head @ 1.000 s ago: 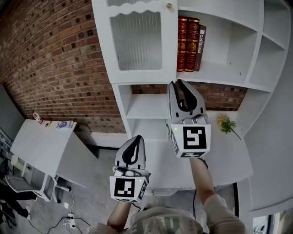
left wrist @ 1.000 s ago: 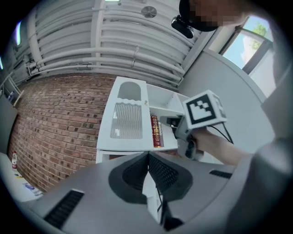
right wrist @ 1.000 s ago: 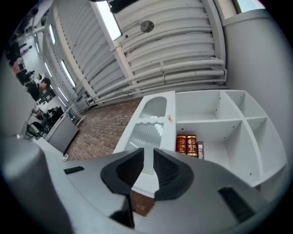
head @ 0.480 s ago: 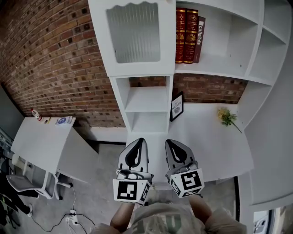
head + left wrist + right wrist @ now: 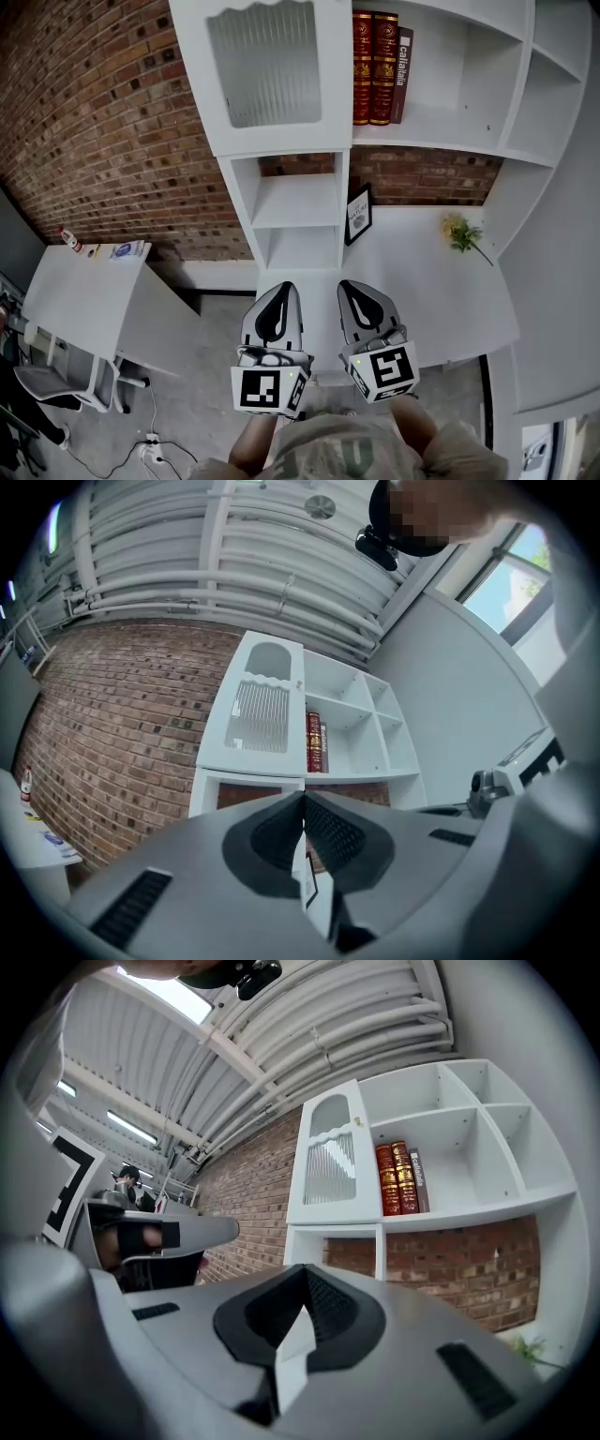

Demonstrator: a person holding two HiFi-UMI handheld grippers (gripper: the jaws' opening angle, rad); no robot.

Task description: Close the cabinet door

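Observation:
The white cabinet door with a ribbed glass pane covers the shelf unit's upper left compartment and lies flat against its front. It also shows in the left gripper view as the door and in the right gripper view as the door, with its small knob at the right edge. My left gripper and right gripper hang side by side low in the head view, well below the door and touching nothing. The left gripper has its jaws together, empty. The right gripper is shut too, empty.
Red books stand in the compartment right of the door. A small framed picture and yellow flowers rest on the white desk top. A white side table and a chair stand at the left by the brick wall.
My right gripper dropped from in front of the shelves below the door down to beside the left gripper, then stayed there. The left gripper has hardly moved.

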